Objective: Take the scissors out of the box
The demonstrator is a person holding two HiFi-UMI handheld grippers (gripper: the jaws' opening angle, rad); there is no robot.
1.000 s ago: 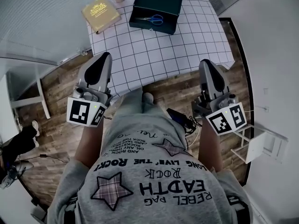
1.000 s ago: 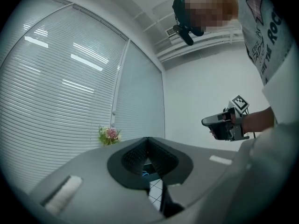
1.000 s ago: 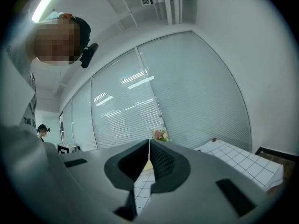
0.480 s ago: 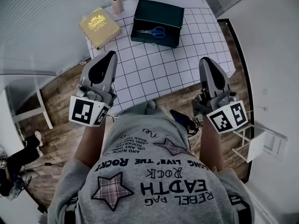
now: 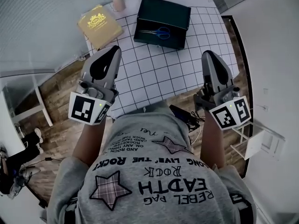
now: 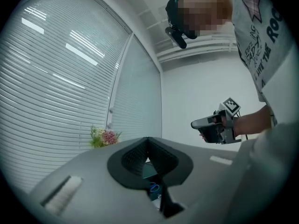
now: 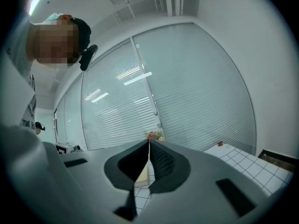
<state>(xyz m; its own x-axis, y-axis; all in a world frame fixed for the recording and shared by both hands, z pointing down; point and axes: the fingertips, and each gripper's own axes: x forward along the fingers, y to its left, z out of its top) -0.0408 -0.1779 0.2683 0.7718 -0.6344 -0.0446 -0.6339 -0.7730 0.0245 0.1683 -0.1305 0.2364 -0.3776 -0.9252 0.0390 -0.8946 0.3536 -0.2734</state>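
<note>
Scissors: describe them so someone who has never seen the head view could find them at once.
Start at the table with the white grid cloth. At its far end stands a dark green box. The scissors lie flat in its near part. Their blue handles set them apart from the yellow book and the small vase to the left.
</note>
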